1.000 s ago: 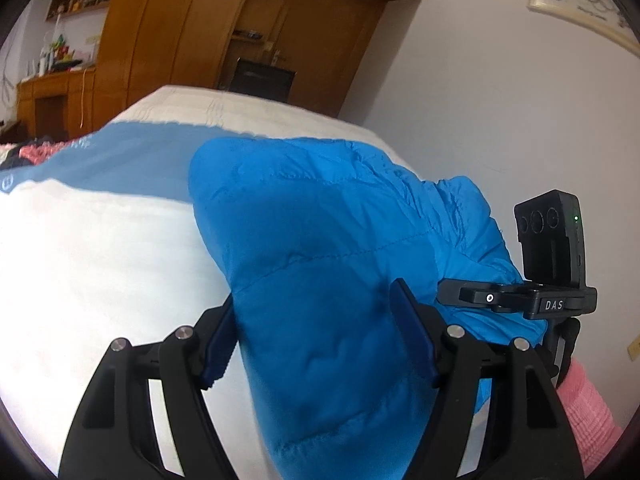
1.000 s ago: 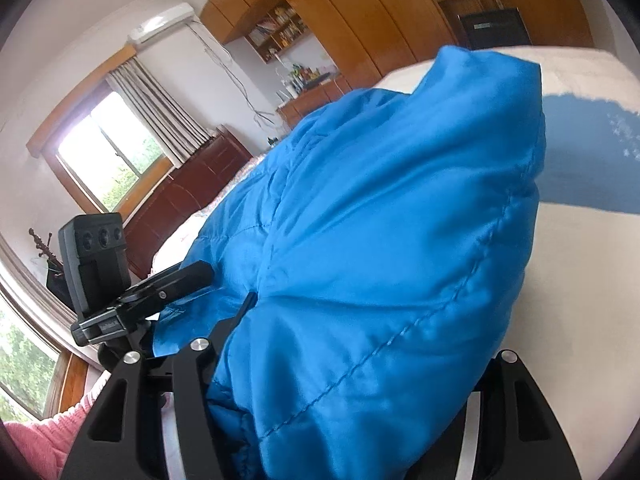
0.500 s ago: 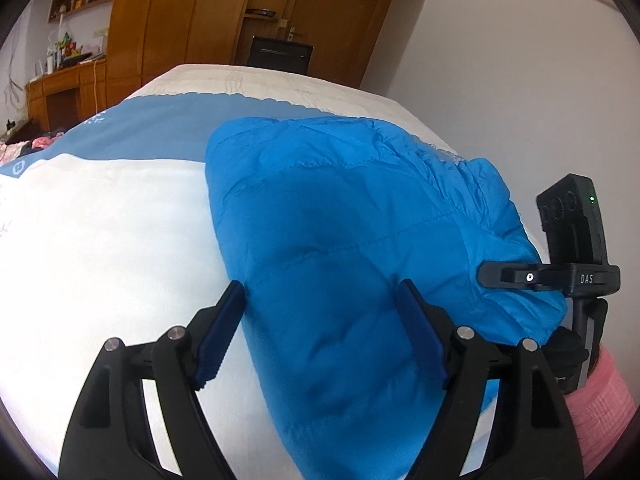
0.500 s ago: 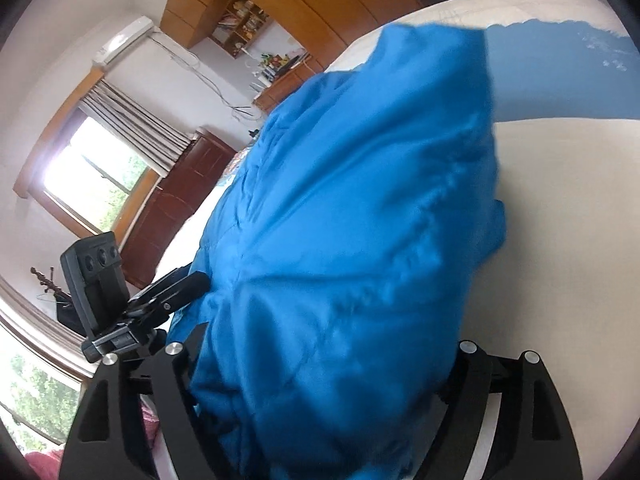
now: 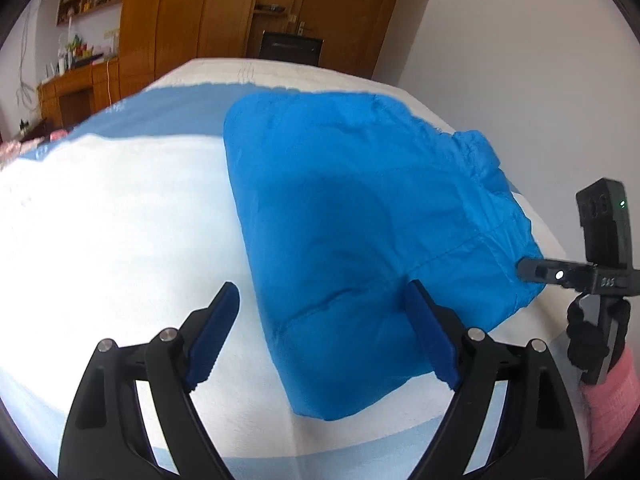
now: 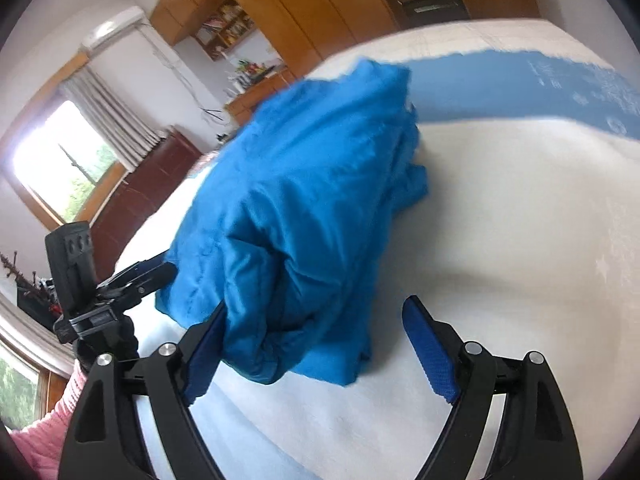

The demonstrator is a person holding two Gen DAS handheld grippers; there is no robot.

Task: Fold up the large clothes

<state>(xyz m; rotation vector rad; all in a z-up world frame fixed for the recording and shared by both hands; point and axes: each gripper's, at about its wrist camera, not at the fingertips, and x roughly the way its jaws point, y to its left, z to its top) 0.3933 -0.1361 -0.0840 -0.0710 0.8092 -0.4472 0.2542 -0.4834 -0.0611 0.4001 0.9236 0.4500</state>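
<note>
On the white bedspread (image 5: pixel 112 240) with its band of duller blue (image 5: pixel 168 112), I see the bright blue quilted puffer jacket (image 5: pixel 360 216) lying as a folded, puffy bundle, its near end toward my two grippers. From the left wrist camera, my left gripper (image 5: pixel 324 332) stands wide. Its jaws have just been opening, and the jacket's near left edge sits between them without being pinched: the left blue ribbed pad (image 5: pixel 216 332) hangs over bare bedspread, apart from the cloth, while the right pad lies against or just over the jacket's surface; I cannot tell which.

From the right wrist camera, my right gripper (image 6: pixel 320 344) is also spread wide, its jaws having opened in the last moment. The jacket (image 6: pixel 304 208) bulges against the left pad (image 6: pixel 204 356), whose tip is partly hidden behind the fabric. The right pad is clear of the cloth, over white bedding (image 6: pixel 520 240). Nothing is clamped on either side; the jacket rests on the bed.

Each camera catches the other gripper's black tracker block at the frame edge, with a pink knitted sleeve (image 5: pixel 612 400) below it. Behind the bed stand a wooden wardrobe wall (image 5: pixel 224 12), shelves, and, in the right view, a curtained window (image 6: pixel 68 164).
</note>
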